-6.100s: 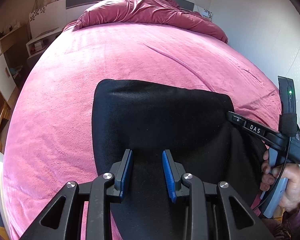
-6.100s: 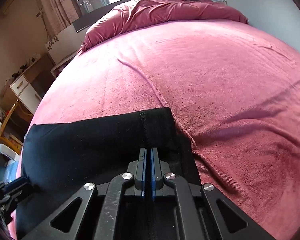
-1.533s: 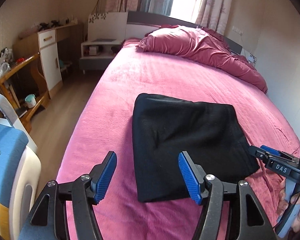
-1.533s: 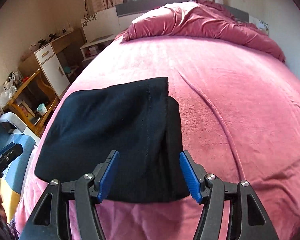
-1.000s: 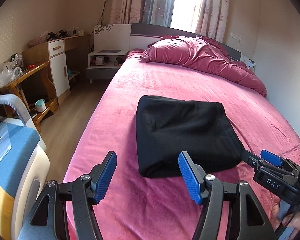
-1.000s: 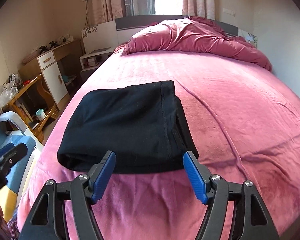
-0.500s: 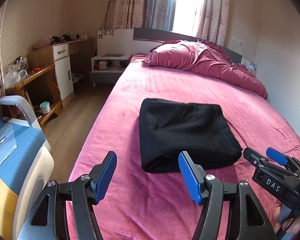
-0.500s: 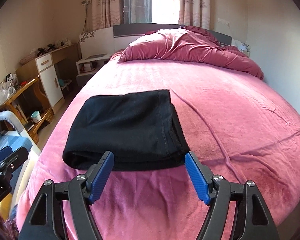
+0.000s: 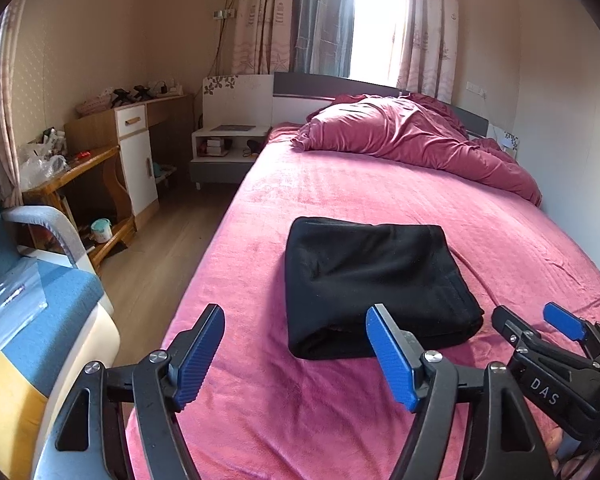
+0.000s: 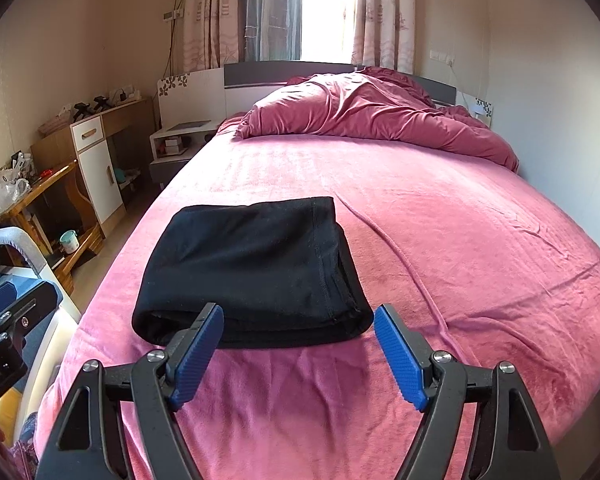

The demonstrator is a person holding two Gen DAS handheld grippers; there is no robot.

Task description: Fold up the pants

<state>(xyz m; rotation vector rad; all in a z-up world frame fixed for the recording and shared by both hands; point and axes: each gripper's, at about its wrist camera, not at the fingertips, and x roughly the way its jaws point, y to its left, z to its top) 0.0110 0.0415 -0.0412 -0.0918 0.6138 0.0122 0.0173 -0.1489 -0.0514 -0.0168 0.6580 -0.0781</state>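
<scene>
The black pants [image 9: 374,280] lie folded into a compact rectangle on the pink bed [image 9: 520,240], near its left side. They show in the right wrist view [image 10: 256,268] too. My left gripper [image 9: 296,354] is open and empty, held back above the bed's near end, short of the pants. My right gripper [image 10: 298,354] is open and empty, also just short of the pants' near edge. The right gripper also shows at the lower right of the left wrist view [image 9: 538,330].
A crumpled pink duvet [image 9: 412,140] lies at the head of the bed. Left of the bed are a wooden floor [image 9: 160,256], a nightstand [image 9: 224,152], a white cabinet [image 9: 138,160], a cluttered wooden table [image 9: 68,172] and a blue chair [image 9: 32,312].
Both grippers let go of the pants, opened, and drew back and up from them. The folded pants now lie alone on the bed, farther away.
</scene>
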